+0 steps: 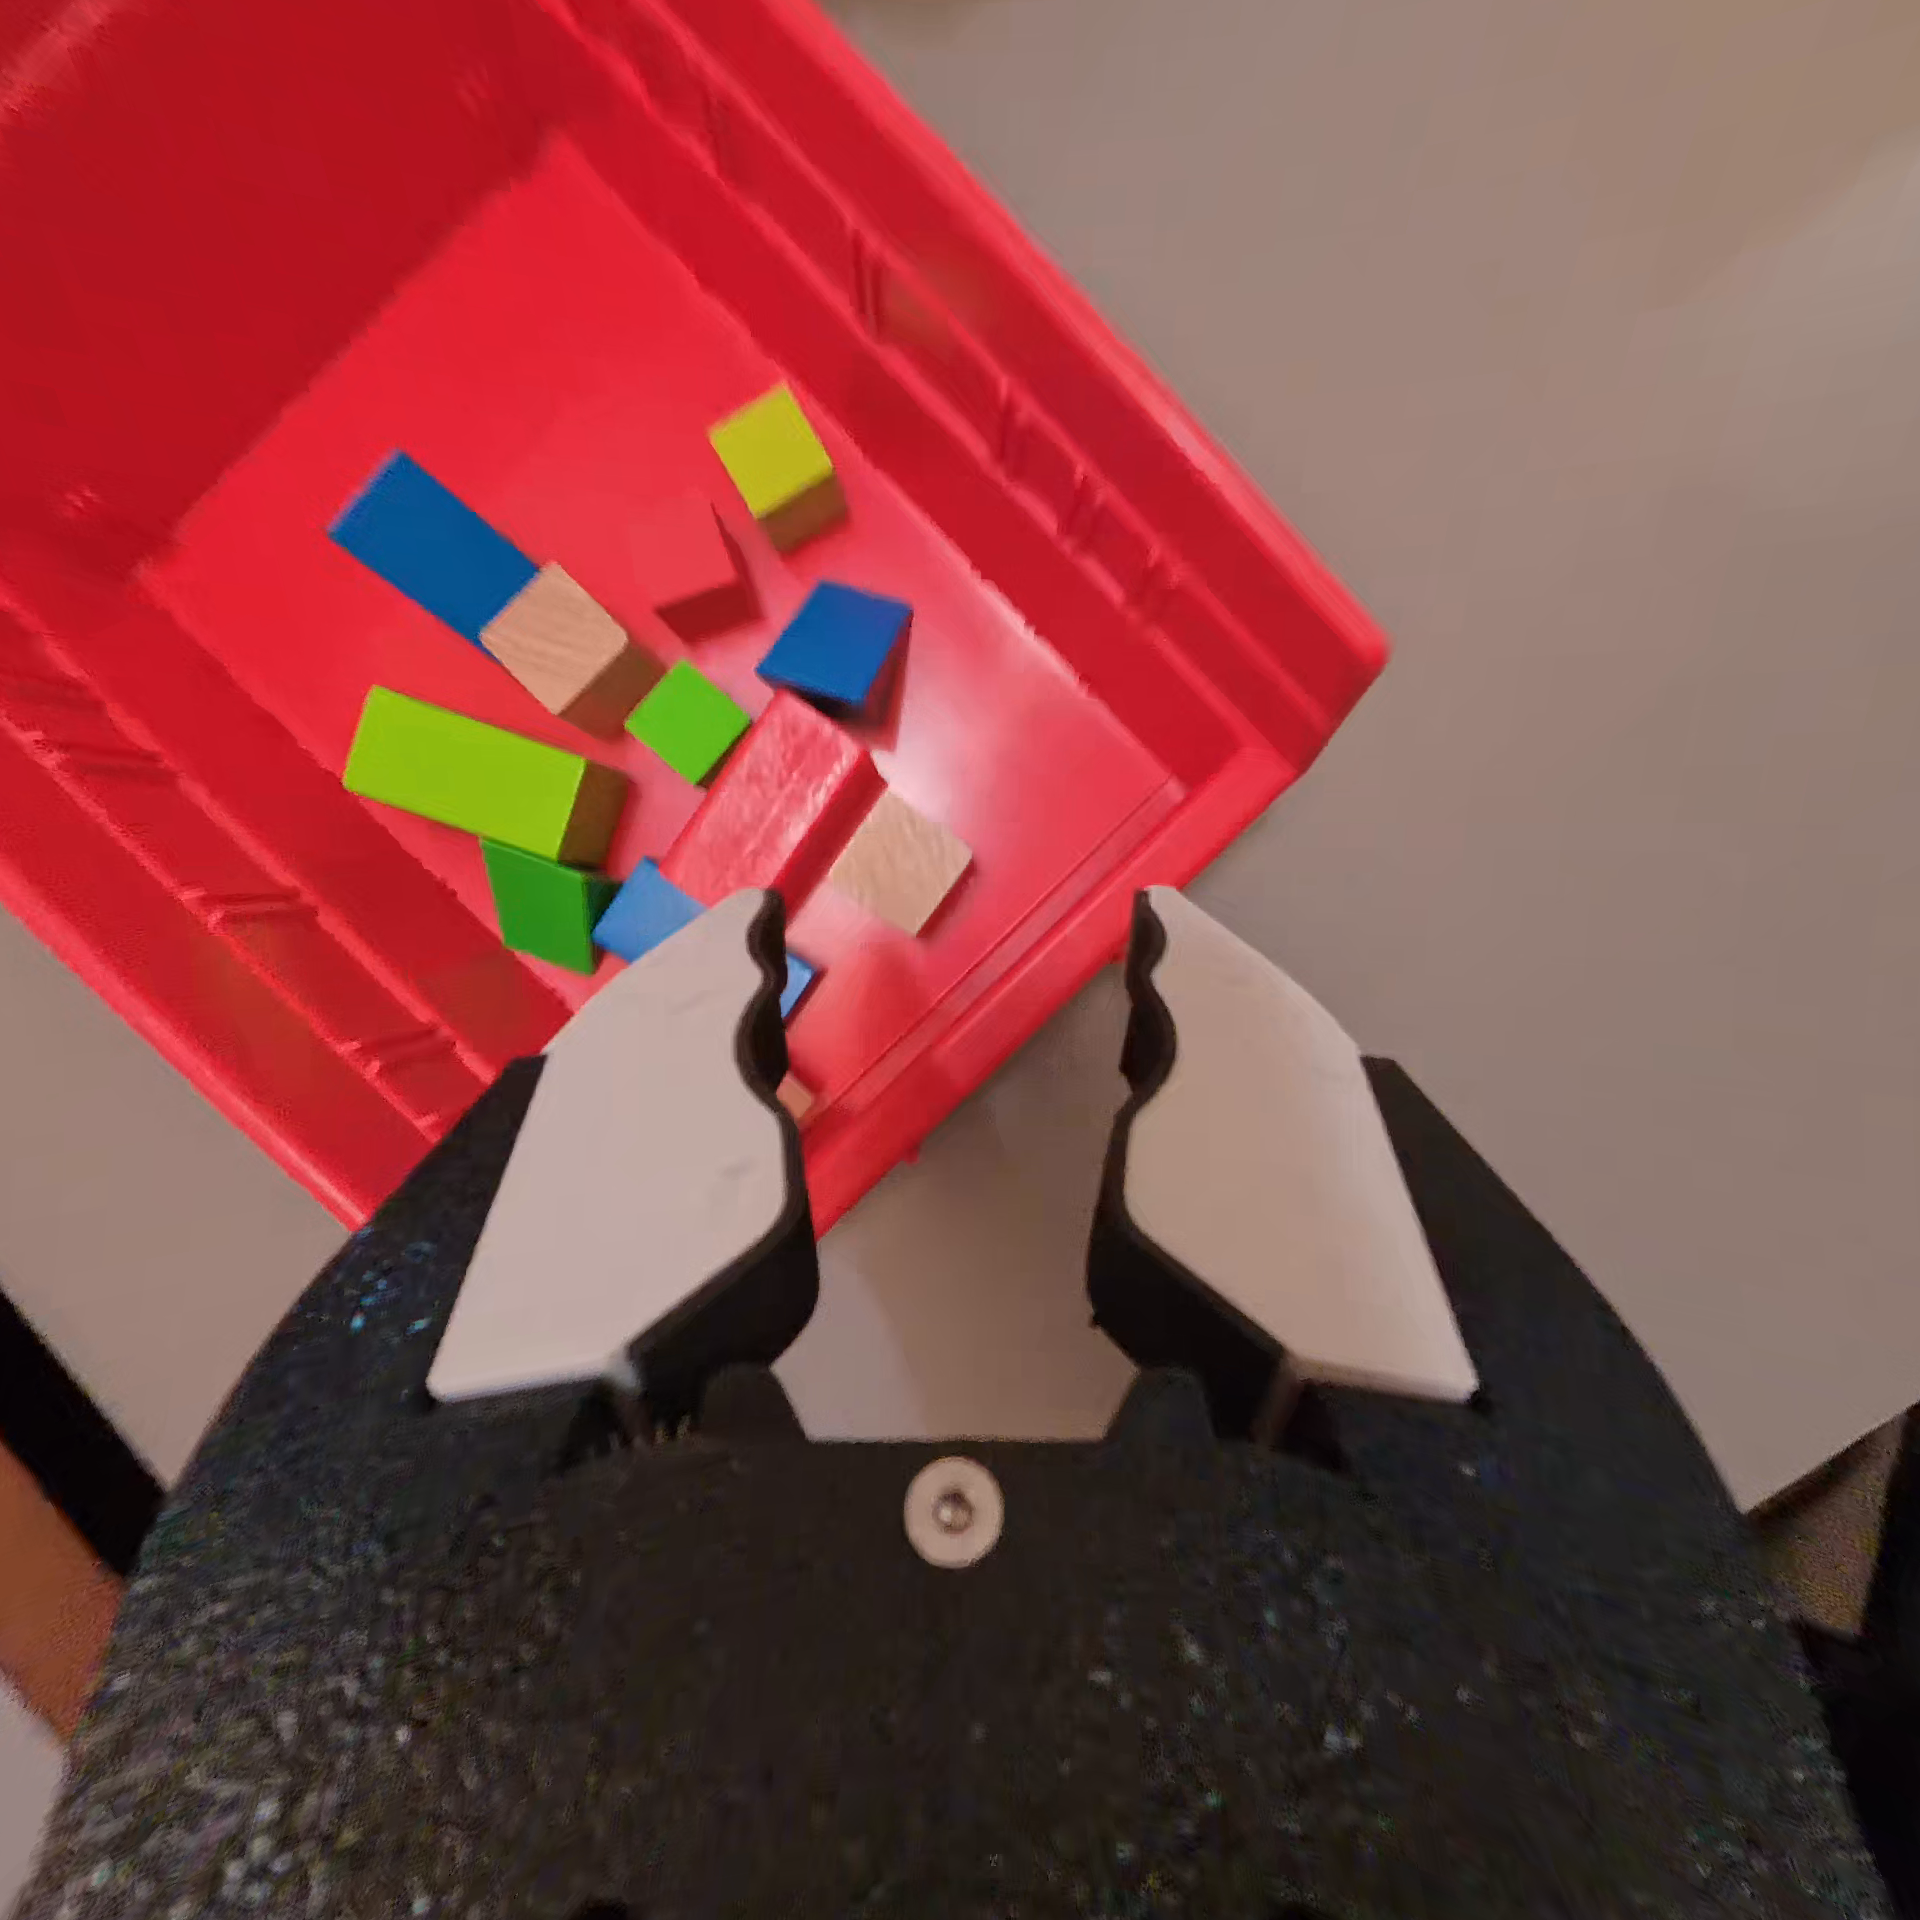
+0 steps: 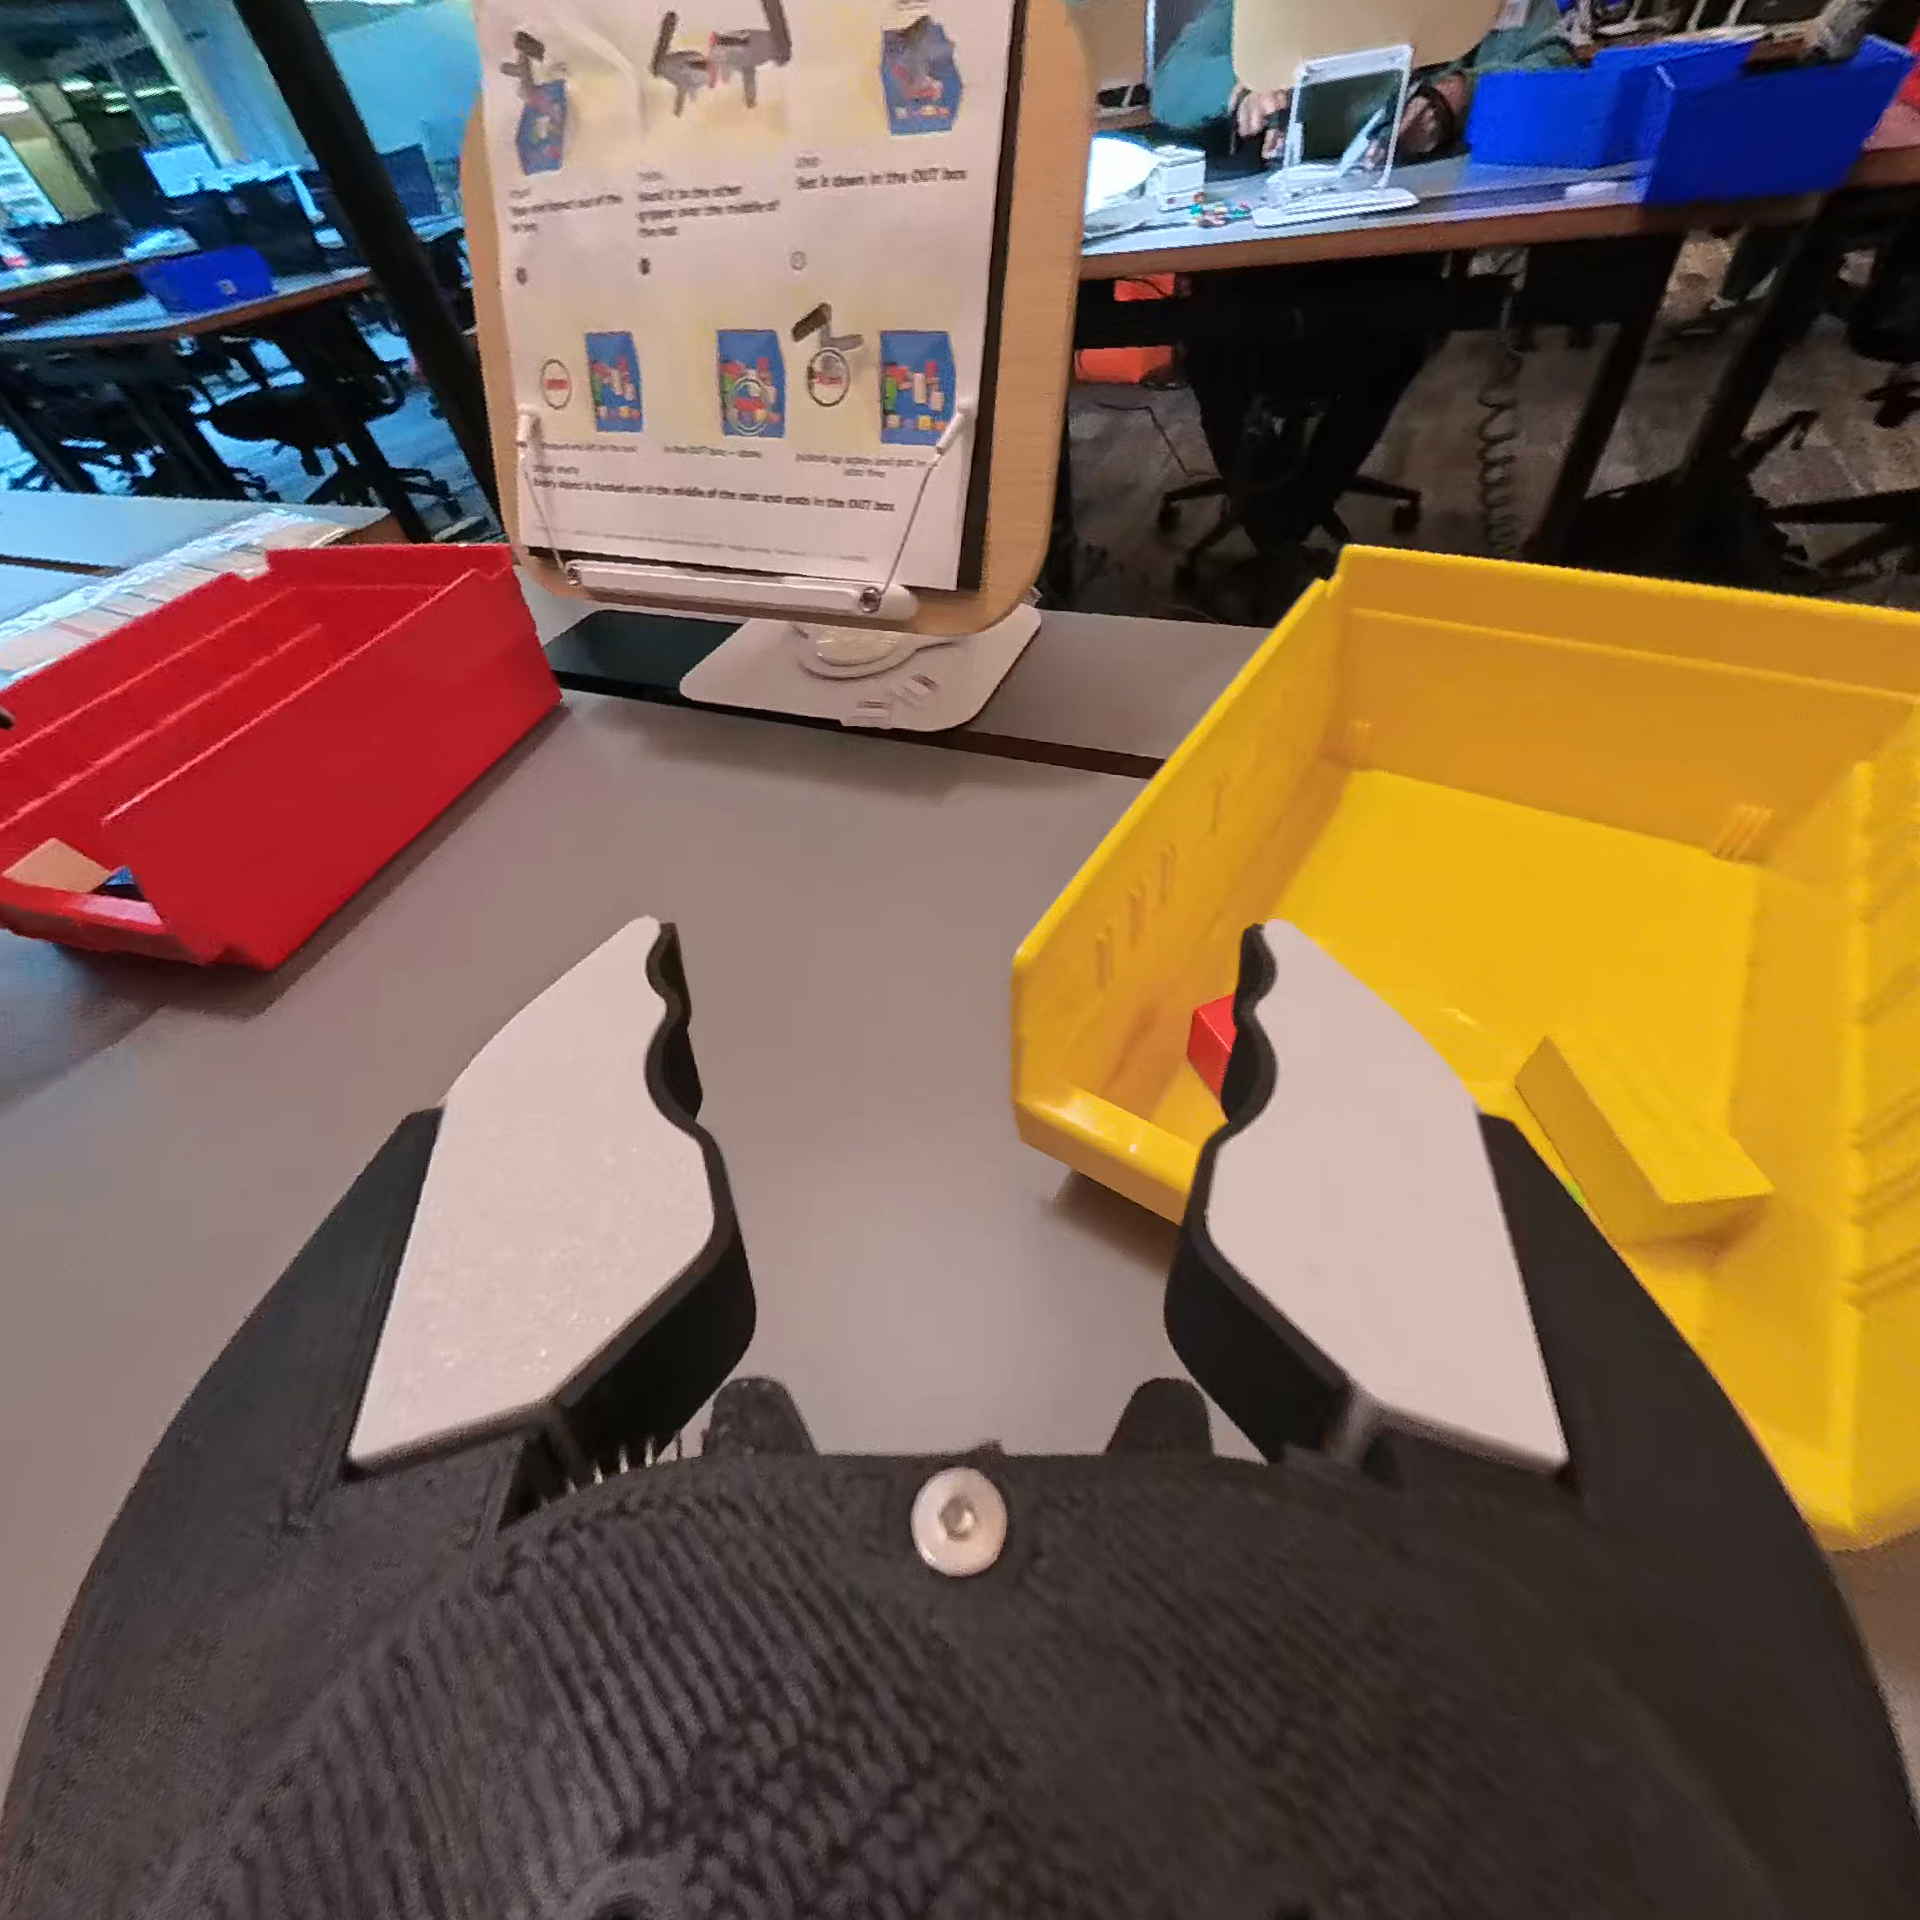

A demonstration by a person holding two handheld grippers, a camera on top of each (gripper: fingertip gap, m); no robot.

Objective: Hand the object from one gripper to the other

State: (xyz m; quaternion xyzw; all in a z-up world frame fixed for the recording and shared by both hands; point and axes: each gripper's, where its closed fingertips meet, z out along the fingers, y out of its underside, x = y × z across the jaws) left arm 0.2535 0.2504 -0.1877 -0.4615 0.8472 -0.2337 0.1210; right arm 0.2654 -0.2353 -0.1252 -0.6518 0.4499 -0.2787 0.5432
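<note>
My left gripper (image 1: 951,914) is open and empty, hovering over the near corner of a red bin (image 1: 1226,582). The bin holds several wooden blocks: a long blue one (image 1: 431,545), a lime one (image 1: 468,764), a red one (image 1: 774,800), a plain wood one (image 1: 899,862) and a yellow-green cube (image 1: 774,452). My right gripper (image 2: 961,940) is open and empty above the grey table (image 2: 831,935), just left of a yellow bin (image 2: 1143,935). That bin holds a red block (image 2: 1210,1039) and a yellow block (image 2: 1631,1153). The red bin also shows at the left in the right wrist view (image 2: 312,769).
A stand with a printed instruction sheet (image 2: 748,291) stands at the table's far edge between the bins. Beyond it are other desks, chairs and blue bins (image 2: 1766,114). The table's near edge shows at the lower right in the left wrist view (image 1: 1818,1455). My hands' fingertips stand some 50 centimeters from each other.
</note>
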